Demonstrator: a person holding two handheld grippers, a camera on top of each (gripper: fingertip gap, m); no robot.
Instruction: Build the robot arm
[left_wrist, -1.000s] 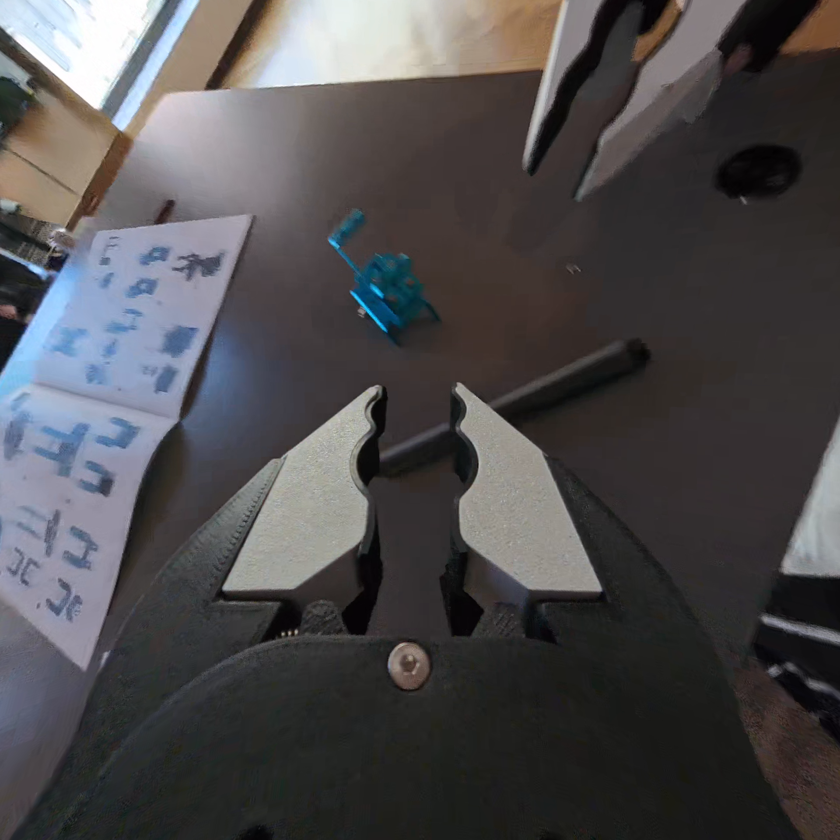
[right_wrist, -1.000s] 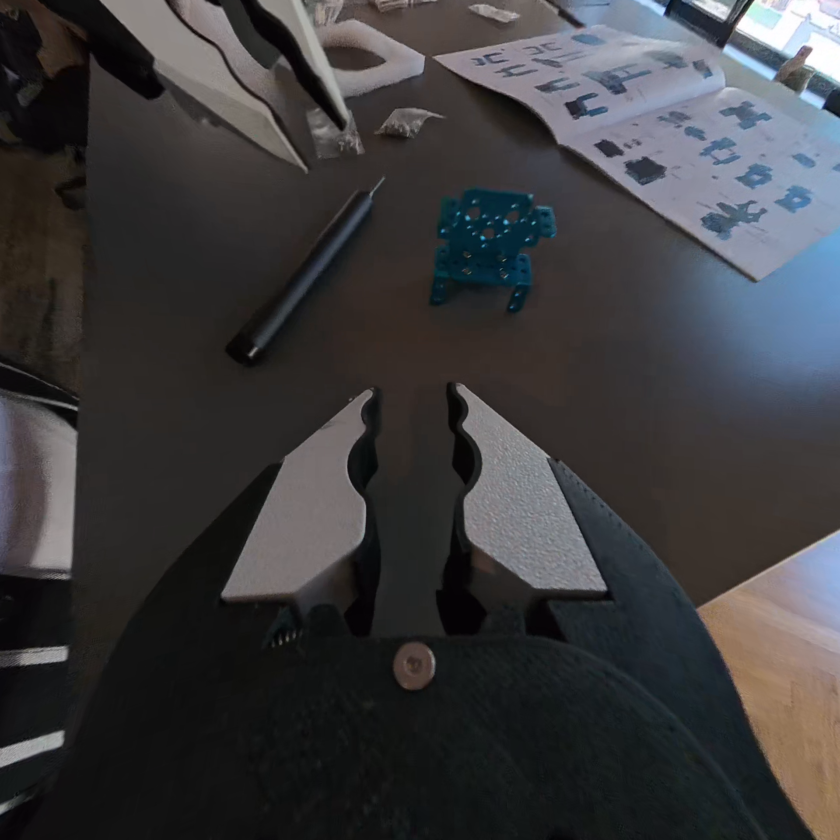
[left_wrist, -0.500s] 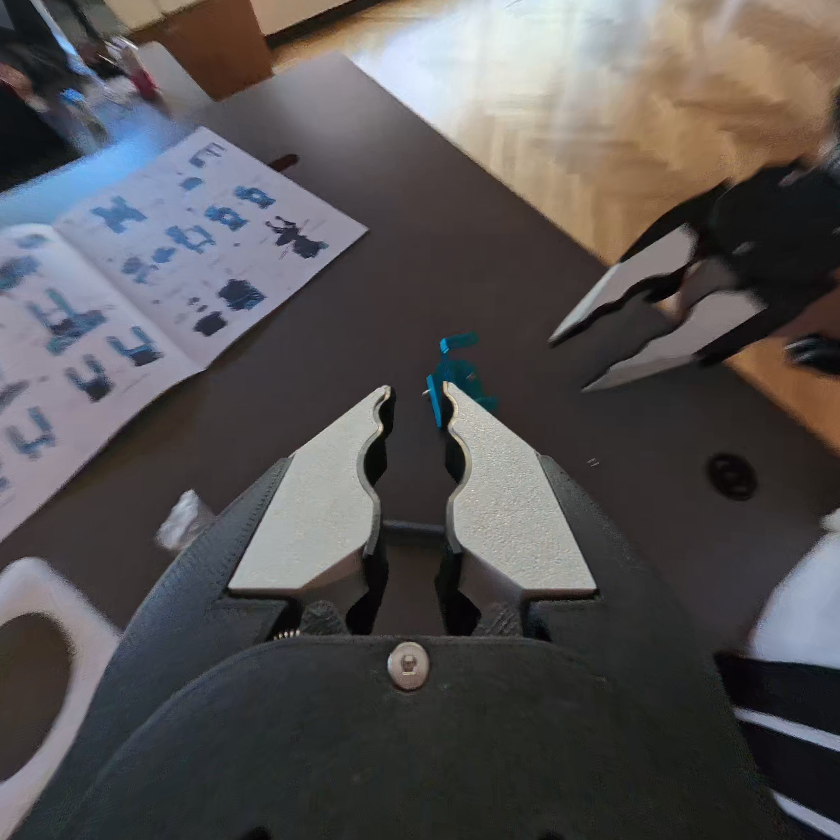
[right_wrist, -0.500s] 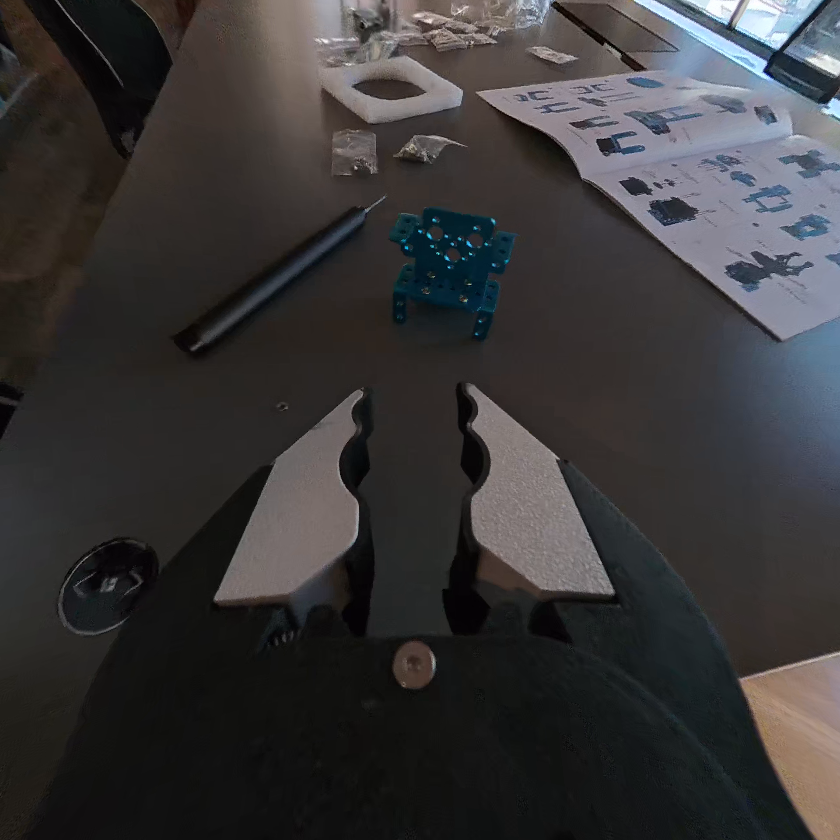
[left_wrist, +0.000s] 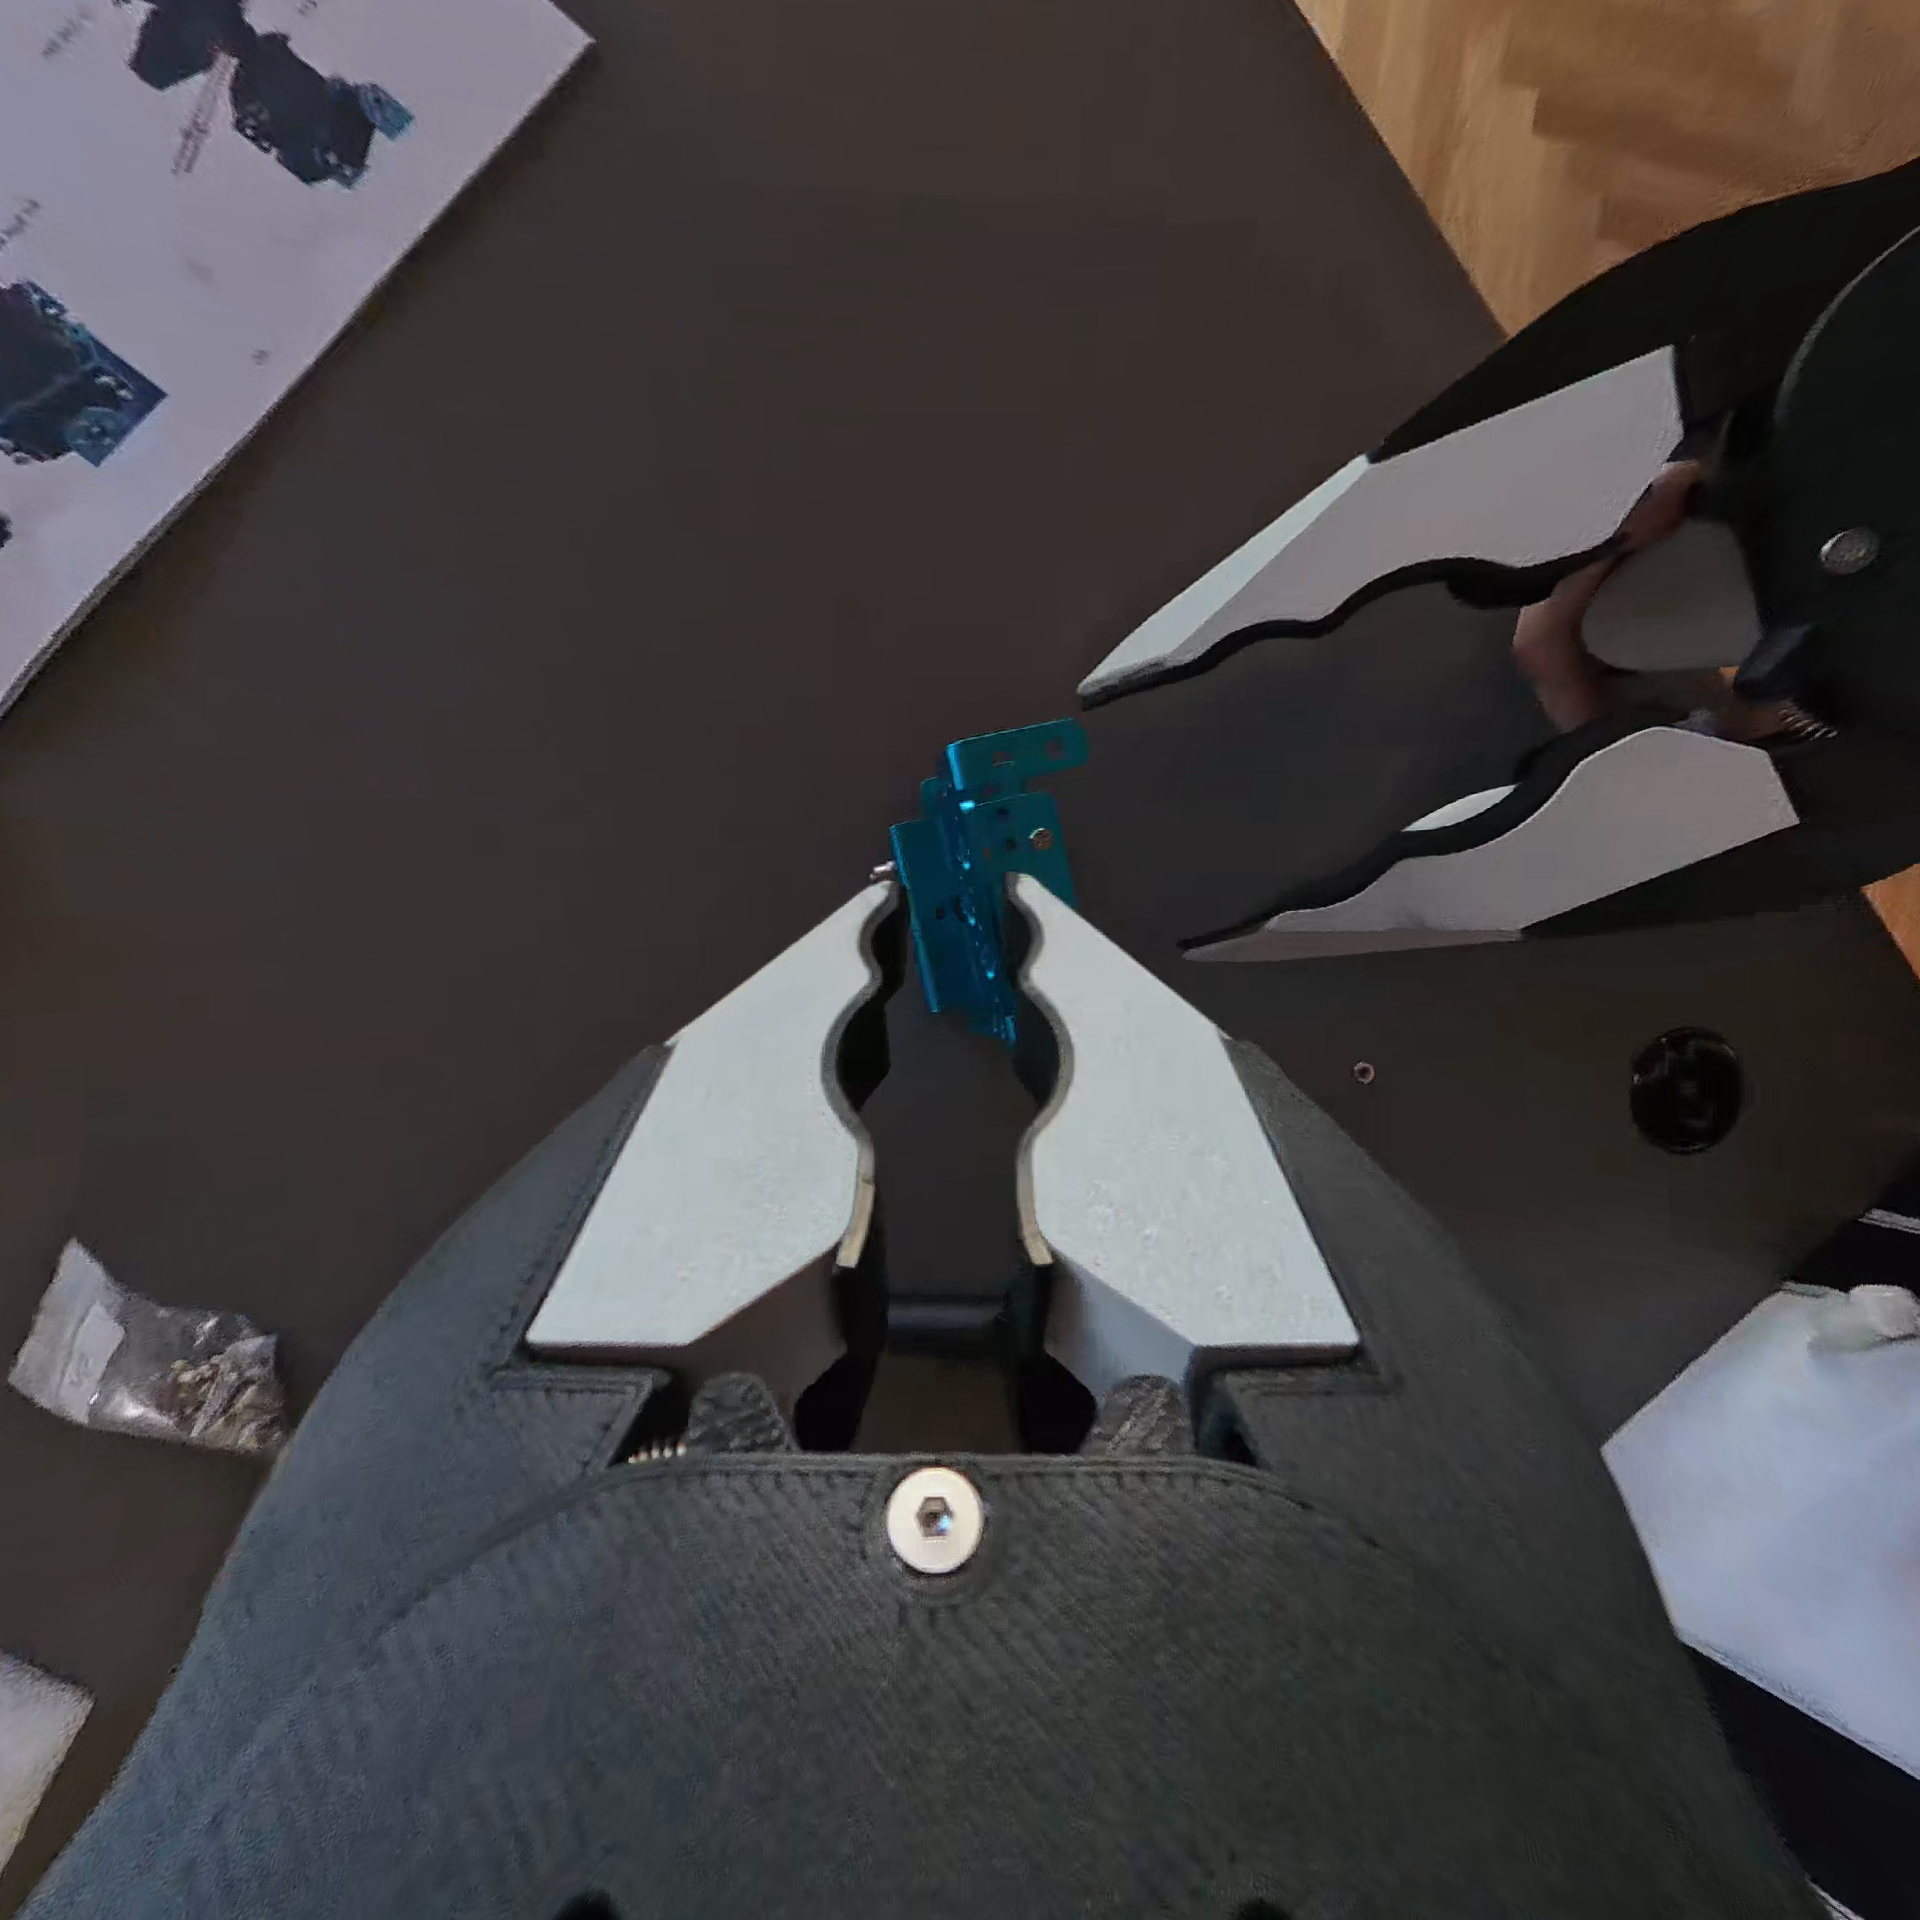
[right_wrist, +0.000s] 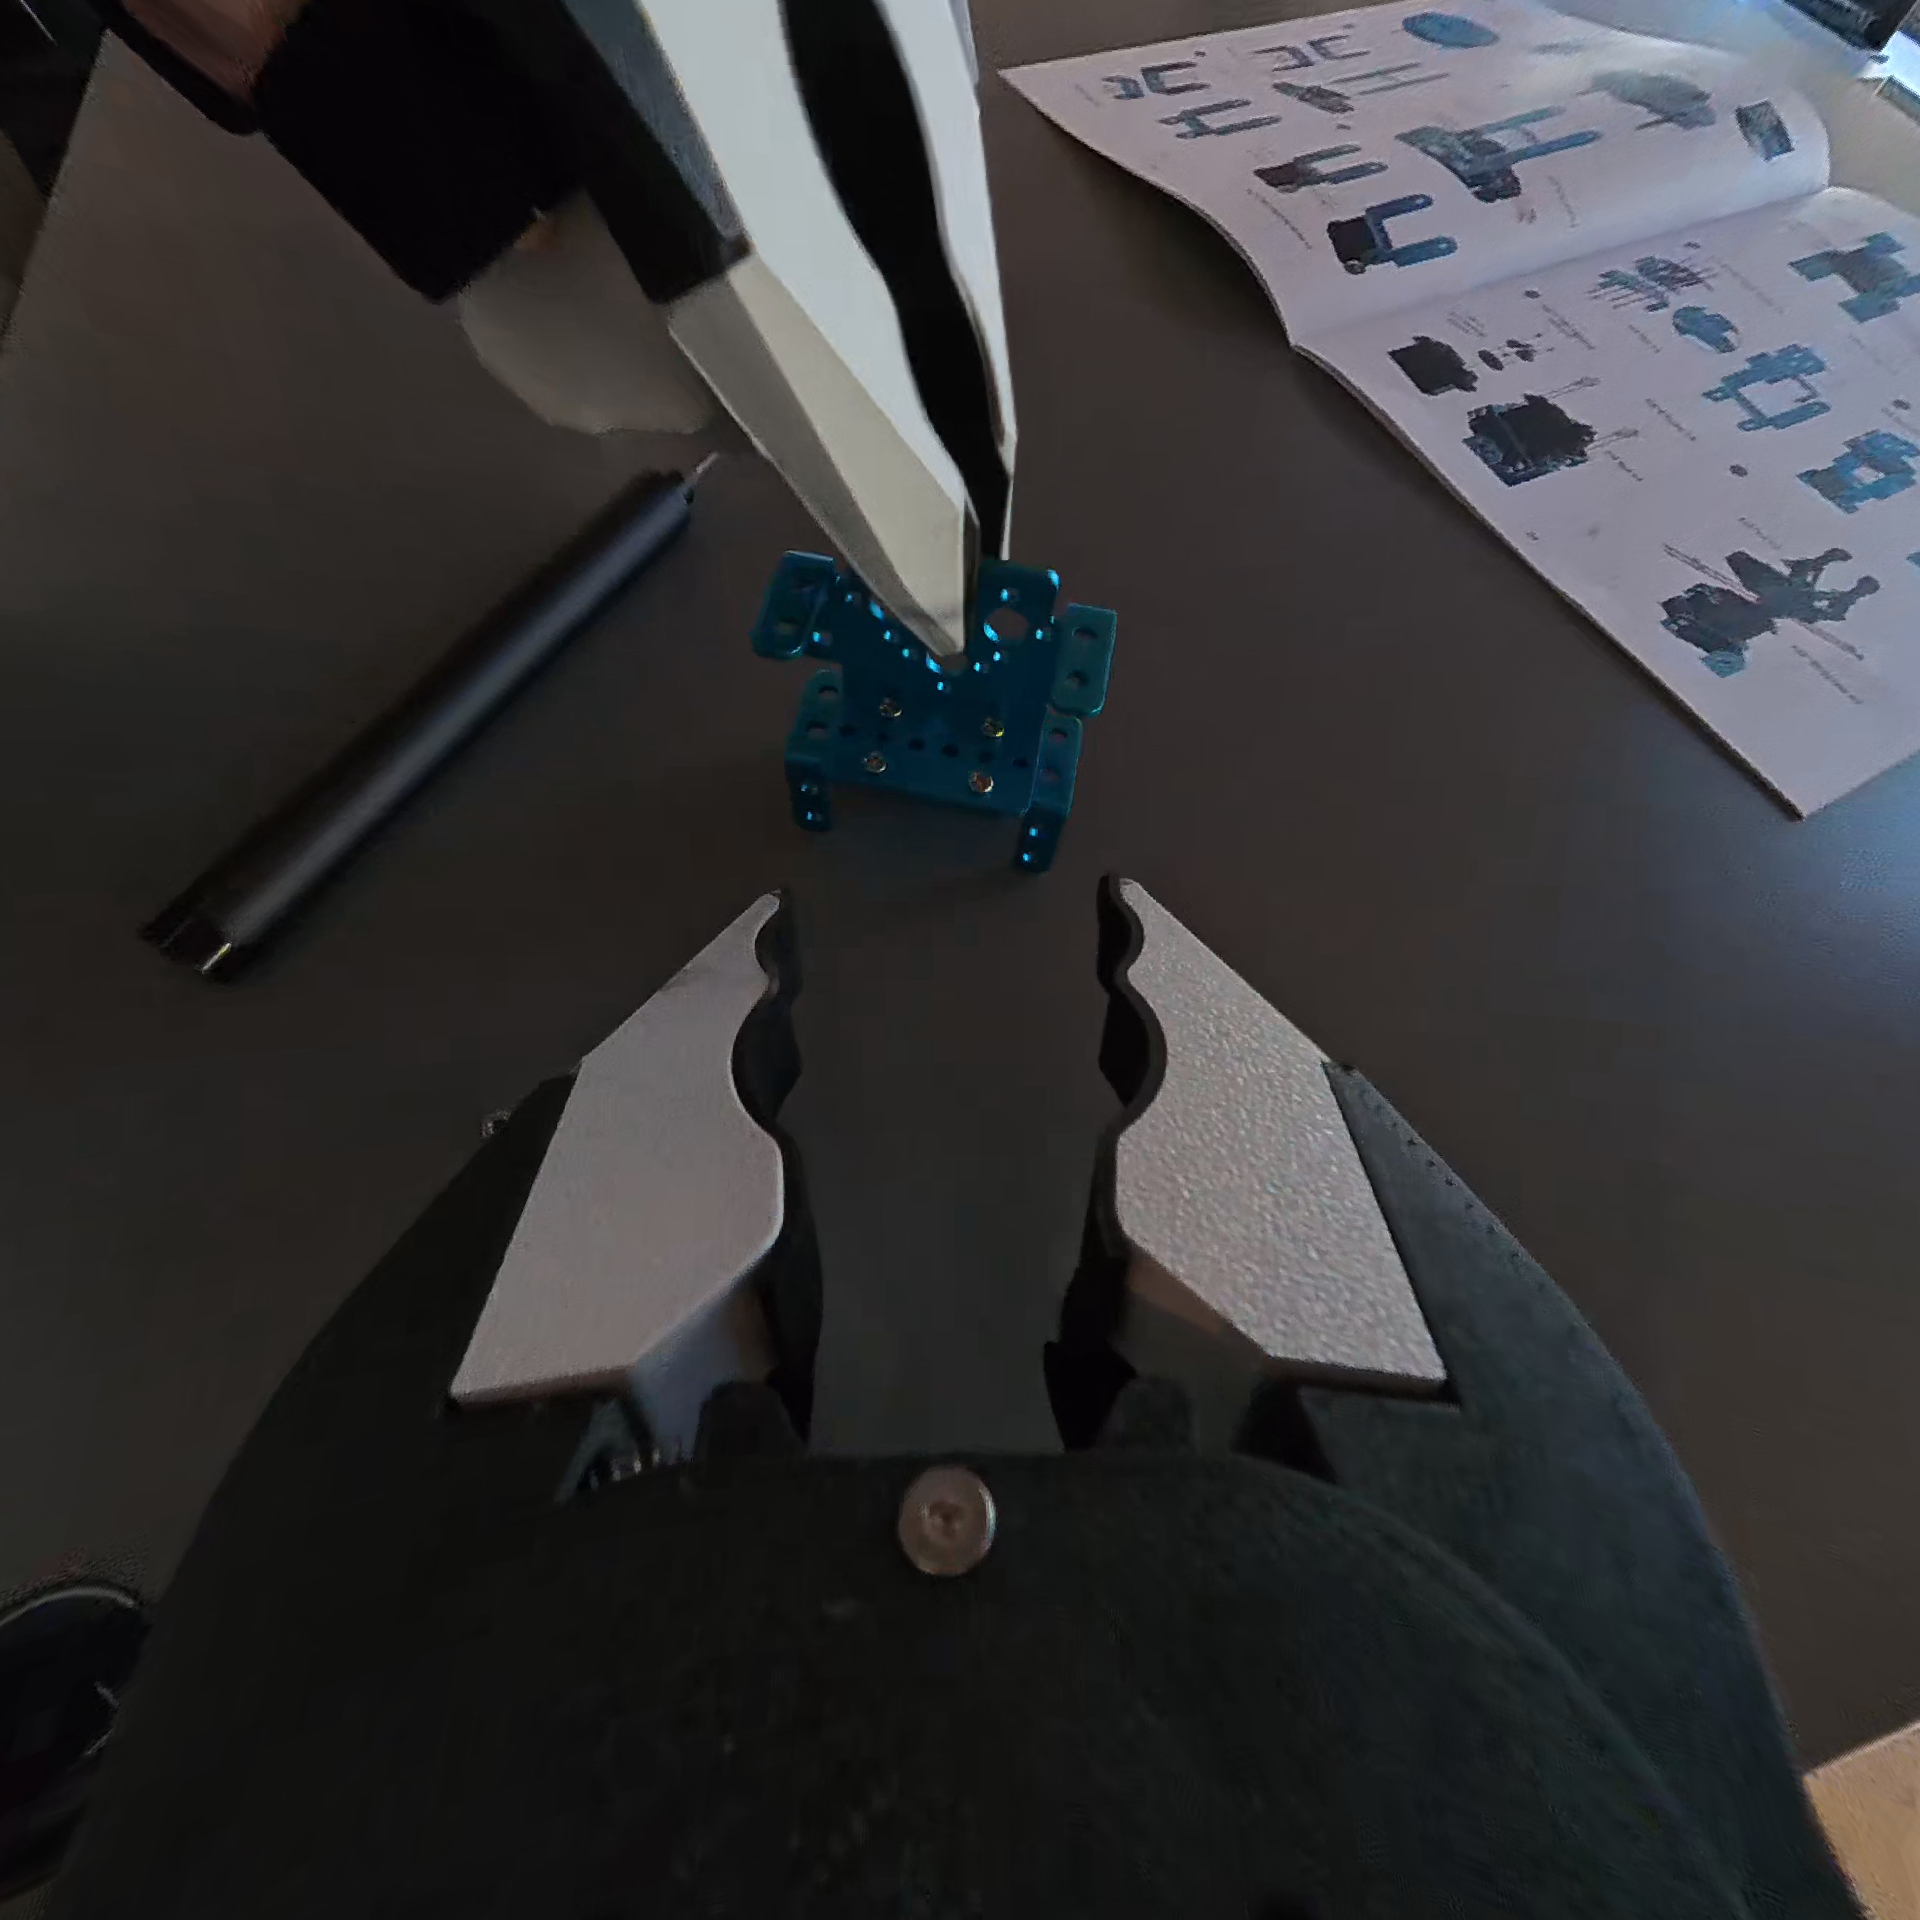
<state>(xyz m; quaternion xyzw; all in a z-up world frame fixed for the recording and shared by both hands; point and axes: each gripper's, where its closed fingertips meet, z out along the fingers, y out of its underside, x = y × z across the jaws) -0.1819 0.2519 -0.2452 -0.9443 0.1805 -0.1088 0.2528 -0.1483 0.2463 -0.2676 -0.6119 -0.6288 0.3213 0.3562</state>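
Note:
A small blue metal bracket assembly (right_wrist: 935, 717) with holes and screws stands on the dark table (right_wrist: 1351, 935). My left gripper (left_wrist: 951, 894) comes down on it from above. Its fingertips straddle the upright top plate of the assembly (left_wrist: 961, 925) with a narrow gap, and the right finger touches the plate. The left gripper also shows in the right wrist view (right_wrist: 971, 603), tips at the assembly's top edge. My right gripper (right_wrist: 940, 899) is open and empty, just short of the assembly's front feet. It also shows in the left wrist view (left_wrist: 1132, 821), to the right of the assembly.
A black pen-shaped screwdriver (right_wrist: 416, 727) lies left of the assembly. An open instruction booklet (right_wrist: 1558, 312) lies at the far right. A bag of screws (left_wrist: 145, 1351), a loose nut (left_wrist: 1364, 1070) and a round black cap (left_wrist: 1683, 1086) lie on the table. The table edge and wood floor (left_wrist: 1610, 125) are near. Some 5 cm of space lies between my two pairs of fingers.
My left gripper has swung over and dropped onto the blue assembly, tips now around its top plate. My right gripper has moved closer to the assembly and opened wider.

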